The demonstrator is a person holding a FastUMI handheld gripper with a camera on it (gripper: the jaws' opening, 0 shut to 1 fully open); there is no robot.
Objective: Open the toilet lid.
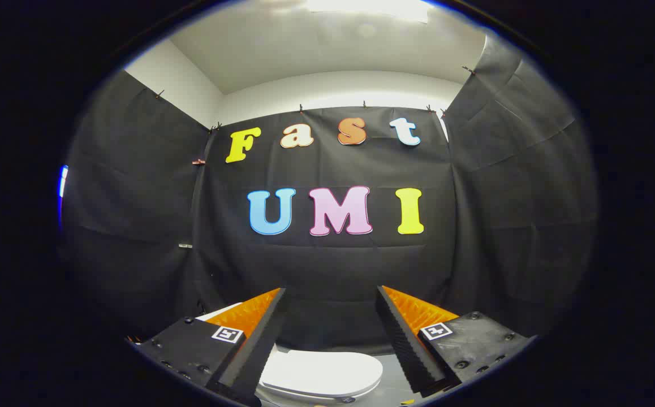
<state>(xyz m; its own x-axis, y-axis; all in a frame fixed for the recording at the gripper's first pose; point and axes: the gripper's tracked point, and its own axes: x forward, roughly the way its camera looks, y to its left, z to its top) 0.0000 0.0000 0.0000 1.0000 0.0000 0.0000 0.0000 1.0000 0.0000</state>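
toilet lid (pixel 322 373) lies low between our fingers, closed flat on the bowl as far as we can tell, so we judge the task not yet begun. nearest to us, the gripper (pixel 332 295) is spread wide with nothing between its fingers; the left finger (pixel 262 333) and the right finger (pixel 404 336) stand well apart, and neither touches the lid. the lid sits below and just ahead of them, its rounded front edge facing us, resting over a pale grey floor (pixel 387 381). we cannot see a hinge or the tank from here; the back of the lid is hidden under the fingers' line. beyond the lid rises the black cloth wall (pixel 327 265) of the booth, and above it a white ceiling (pixel 327 51) with a bright light. what is left, we think, is everything: lowering to the lid's front edge, catching under it, and swinging it up.
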